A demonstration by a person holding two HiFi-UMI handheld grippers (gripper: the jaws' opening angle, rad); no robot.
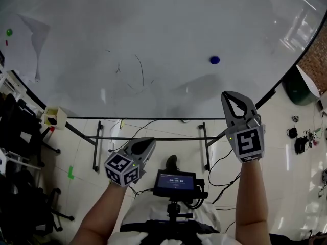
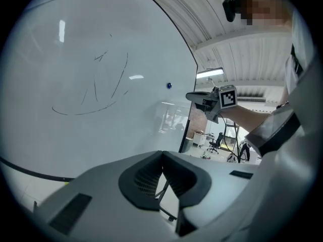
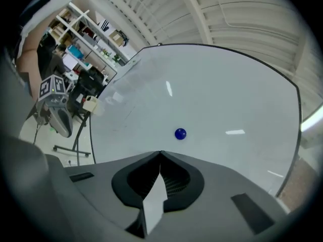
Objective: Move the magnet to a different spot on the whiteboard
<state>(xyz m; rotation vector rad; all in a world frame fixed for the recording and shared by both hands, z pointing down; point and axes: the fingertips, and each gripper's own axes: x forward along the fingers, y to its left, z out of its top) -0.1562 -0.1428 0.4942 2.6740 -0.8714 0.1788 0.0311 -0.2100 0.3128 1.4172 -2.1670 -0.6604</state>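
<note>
- The whiteboard (image 1: 153,29) is seen filling the far part of the head view, on a dark metal stand (image 1: 153,138) over a tiled floor.
- The blue magnet (image 1: 214,60) is stuck on the right part of the whiteboard, on bare white surface, well apart from the thin pen strokes (image 1: 137,71) drawn near the middle.
- The right gripper (image 1: 231,96) is held up near the board's near edge, below the magnet and slightly to its right, and apart from it.
- In the right gripper view, its jaws are seen brought together at the tips with nothing between them; the magnet is seen just beyond them, untouched.
- The left gripper (image 1: 148,144) is held lower and nearer, left of the right gripper, below the board's near edge.
- Its jaws are likewise seen closed tip to tip, and nothing is clamped.
- A sheet of paper (image 1: 28,45) and a small green magnet (image 1: 9,32) are seen at the board's far left.
- A small pale box (image 1: 54,117) is seen by the board's left near edge.
- A small lit screen (image 1: 175,182) is mounted near the person, between the two forearms.
</note>
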